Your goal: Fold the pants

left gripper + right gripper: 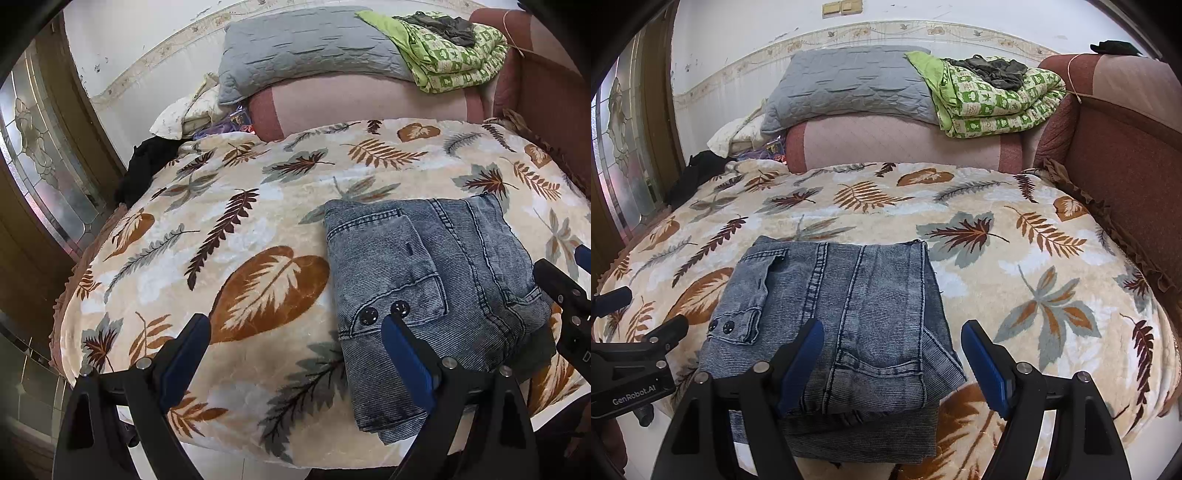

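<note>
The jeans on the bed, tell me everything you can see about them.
The jeans are faded blue-grey denim with a ribbed, washed look, folded into a compact, roughly square stack of several layers. A flap with two dark snap buttons and a back pocket show on top, along with stitched seams. They lie flat on the leaf-print blanket near its front edge. Both grippers hover open at the near edge; neither grips the denim.

And there sit the faded blue denim pants [846, 325], folded into a compact squarish stack, pocket and two dark snaps facing up, lying flat near the bed's front edge.
</note>
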### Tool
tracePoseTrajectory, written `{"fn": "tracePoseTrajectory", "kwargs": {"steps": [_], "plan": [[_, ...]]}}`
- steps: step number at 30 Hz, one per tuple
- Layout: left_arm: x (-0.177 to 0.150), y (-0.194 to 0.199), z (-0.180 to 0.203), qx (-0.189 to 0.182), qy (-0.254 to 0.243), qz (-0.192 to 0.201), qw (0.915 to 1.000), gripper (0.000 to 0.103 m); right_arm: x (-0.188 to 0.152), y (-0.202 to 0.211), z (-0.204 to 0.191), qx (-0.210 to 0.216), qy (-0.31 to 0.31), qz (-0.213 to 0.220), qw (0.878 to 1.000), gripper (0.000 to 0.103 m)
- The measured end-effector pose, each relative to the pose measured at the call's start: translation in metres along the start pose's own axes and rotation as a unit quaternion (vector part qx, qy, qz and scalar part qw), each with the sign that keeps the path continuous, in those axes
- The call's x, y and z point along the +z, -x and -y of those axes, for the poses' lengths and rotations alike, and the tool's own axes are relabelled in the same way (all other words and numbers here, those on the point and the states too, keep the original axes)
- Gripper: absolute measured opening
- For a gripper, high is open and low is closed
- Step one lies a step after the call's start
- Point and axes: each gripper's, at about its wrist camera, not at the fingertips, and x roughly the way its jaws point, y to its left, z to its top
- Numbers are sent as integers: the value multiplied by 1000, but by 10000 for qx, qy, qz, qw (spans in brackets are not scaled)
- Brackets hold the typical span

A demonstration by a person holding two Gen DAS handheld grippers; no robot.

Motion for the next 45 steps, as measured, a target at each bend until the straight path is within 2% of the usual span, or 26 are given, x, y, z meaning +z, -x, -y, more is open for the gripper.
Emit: {"fn": "tracePoseTrajectory", "kwargs": {"steps": [45], "plan": [[0,1,15,-41,-118,-36,9999,93,-1,-6,12,-88,29,-126,9999,80]]}}
